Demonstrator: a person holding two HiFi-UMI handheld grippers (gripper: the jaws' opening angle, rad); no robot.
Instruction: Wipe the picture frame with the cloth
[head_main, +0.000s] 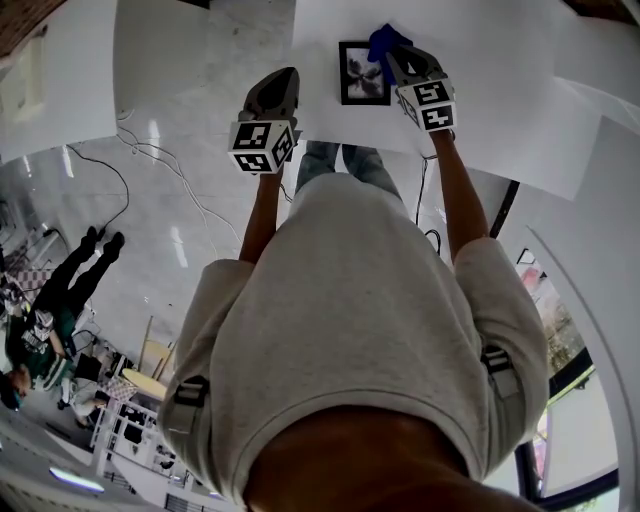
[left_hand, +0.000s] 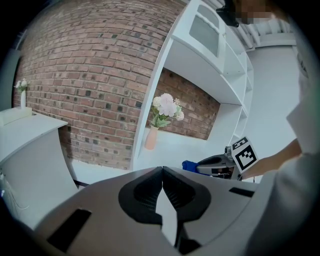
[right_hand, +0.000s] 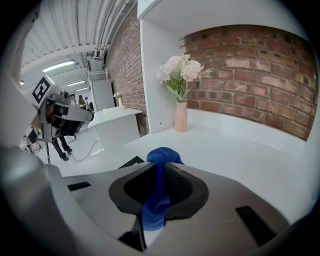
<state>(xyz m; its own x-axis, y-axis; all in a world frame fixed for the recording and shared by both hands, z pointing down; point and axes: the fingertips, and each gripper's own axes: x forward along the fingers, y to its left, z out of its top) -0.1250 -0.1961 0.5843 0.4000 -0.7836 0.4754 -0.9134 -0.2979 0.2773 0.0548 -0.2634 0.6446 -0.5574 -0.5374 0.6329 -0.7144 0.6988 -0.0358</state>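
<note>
**Inspector:** State of the right gripper (head_main: 393, 56)?

**Assistant:** Its jaws are clamped on the blue cloth (head_main: 384, 40). A wad sticks out past the tips, presumably to act as the wiping pad. The wad sits over the upper right corner of the picture frame (head_main: 362, 74); contact cannot be confirmed.

**Inspector:** Where is the frame?

**Assistant:** Flat on the white desk (head_main: 500, 70), straight ahead of the person.

**Inspector:** And the left gripper (head_main: 287, 76)?

**Assistant:** Its jaws are together with nothing between them. It hovers just left of the frame, apart from it, likely to keep out of the wiping path or to be ready to steady the frame.
</note>
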